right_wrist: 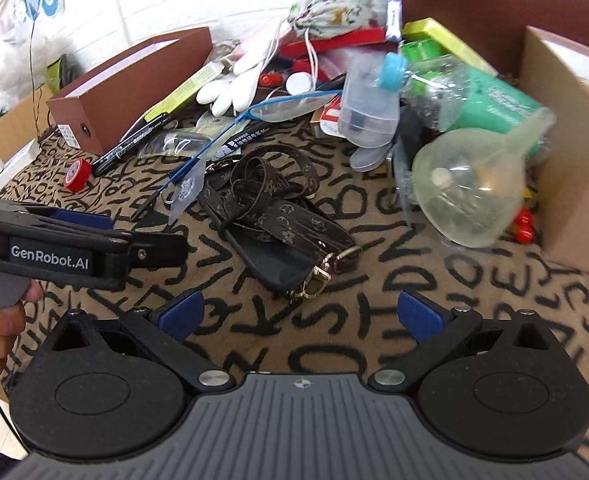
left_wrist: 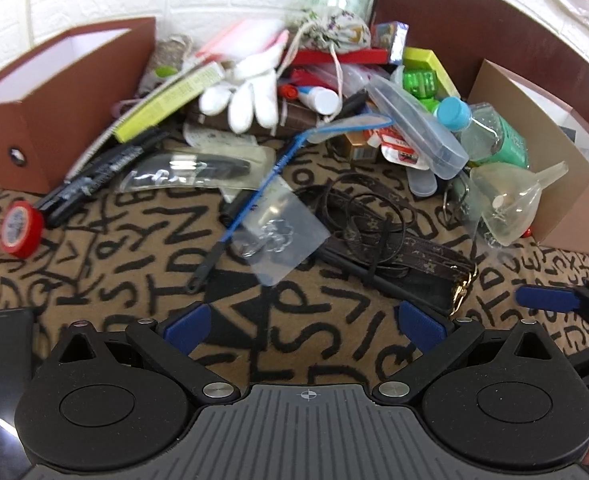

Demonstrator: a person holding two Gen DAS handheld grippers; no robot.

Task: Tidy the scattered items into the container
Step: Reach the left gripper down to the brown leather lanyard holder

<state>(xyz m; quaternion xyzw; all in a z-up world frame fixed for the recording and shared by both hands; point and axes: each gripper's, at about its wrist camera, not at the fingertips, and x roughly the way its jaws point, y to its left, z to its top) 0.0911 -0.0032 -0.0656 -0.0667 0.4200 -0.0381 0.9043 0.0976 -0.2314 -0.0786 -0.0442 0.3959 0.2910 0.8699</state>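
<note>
A heap of small items lies on the letter-patterned cloth: a brown patterned strap [left_wrist: 410,252] [right_wrist: 278,208], a clear funnel [left_wrist: 510,200] [right_wrist: 470,188], a green-labelled bottle with a blue cap [left_wrist: 490,136] [right_wrist: 462,88], a white glove [left_wrist: 250,92] [right_wrist: 234,80], black markers [left_wrist: 90,176] and a red tape roll [left_wrist: 20,230] [right_wrist: 76,174]. My left gripper [left_wrist: 306,328] hovers open over bare cloth in front of the strap, nothing between its blue pads. My right gripper [right_wrist: 300,316] is open too, just short of the strap's metal clasp [right_wrist: 318,276].
An open brown box [left_wrist: 50,92] [right_wrist: 134,92] stands at the back left and a tan cardboard box [left_wrist: 550,152] [right_wrist: 570,148] at the right. A white brick-pattern wall backs the heap. The left gripper's body [right_wrist: 66,244], held by a hand, shows in the right wrist view.
</note>
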